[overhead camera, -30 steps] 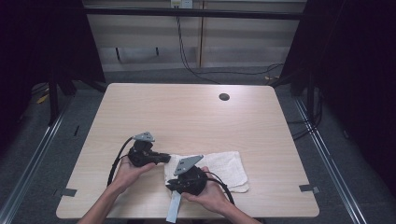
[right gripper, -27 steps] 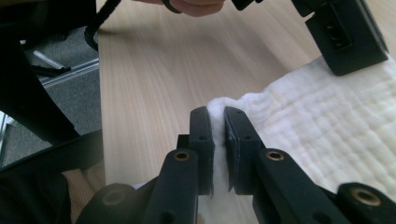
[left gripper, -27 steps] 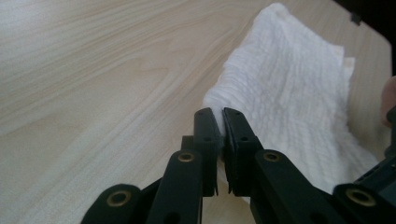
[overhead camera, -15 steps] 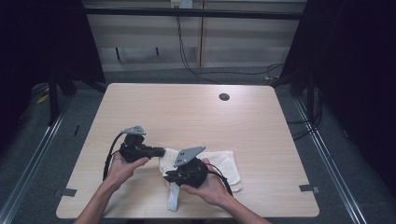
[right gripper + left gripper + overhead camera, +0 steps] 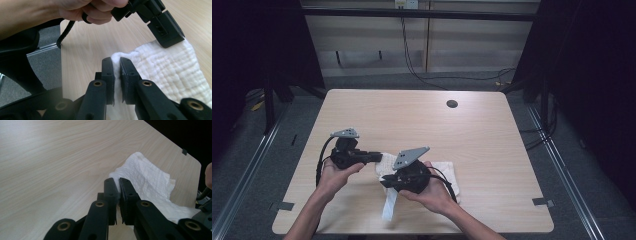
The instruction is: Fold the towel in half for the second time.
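A white cloth (image 5: pixel 432 172) lies at the near middle of the wooden surface (image 5: pixel 472 130), partly lifted. The left tongs (image 5: pixel 118 192) are clenched on the cloth's edge, just left of its bulk. The right tongs (image 5: pixel 117 68) pinch another corner, raised above the surface, with a strip of cloth hanging below them toward the surface's near edge.

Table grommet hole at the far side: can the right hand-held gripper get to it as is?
Probably not freely: the right hand-held gripper is shut on the white towel, so the towel would drag along. The table toward the hole looks unobstructed.
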{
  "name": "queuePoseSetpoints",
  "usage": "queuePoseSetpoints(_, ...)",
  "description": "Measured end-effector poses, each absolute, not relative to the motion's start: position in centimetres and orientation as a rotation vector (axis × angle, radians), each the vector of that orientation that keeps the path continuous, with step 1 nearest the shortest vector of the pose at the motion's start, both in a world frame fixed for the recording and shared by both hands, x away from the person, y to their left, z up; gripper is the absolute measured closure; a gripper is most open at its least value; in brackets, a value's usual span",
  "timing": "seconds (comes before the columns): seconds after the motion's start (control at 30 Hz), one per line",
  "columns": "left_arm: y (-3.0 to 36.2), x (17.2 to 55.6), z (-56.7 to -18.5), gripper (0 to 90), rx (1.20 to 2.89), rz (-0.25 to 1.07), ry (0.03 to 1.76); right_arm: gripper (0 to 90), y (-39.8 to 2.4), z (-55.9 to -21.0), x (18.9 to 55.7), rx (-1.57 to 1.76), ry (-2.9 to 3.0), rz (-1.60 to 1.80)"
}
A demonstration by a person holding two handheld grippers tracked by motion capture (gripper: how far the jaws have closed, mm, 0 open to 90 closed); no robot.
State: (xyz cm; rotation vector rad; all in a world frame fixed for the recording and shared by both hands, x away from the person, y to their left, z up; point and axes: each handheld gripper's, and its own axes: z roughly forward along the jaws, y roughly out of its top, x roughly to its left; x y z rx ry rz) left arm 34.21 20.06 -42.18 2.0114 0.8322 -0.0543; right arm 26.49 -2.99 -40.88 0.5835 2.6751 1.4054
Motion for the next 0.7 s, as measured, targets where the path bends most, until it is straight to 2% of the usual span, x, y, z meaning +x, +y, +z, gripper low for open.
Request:
queuePoseSetpoints(0.1,20.1,34.8,-41.5,85.0,2.062,-0.054,0.854,82.8,-2.5,-40.4,26.7,0.588,2.673,1.437)
queuePoseSetpoints(0.3,19.1,35.2,-42.3,85.0,2.051,-0.064,0.846,82.7,-2.4,-41.1,26.7,0.612,2.667,1.448)
queuePoseSetpoints(0.7,15.0,36.0,-42.9,84.9,2.062,-0.087,0.823,82.7,-5.6,-42.0,26.0,0.72,2.55,1.511)
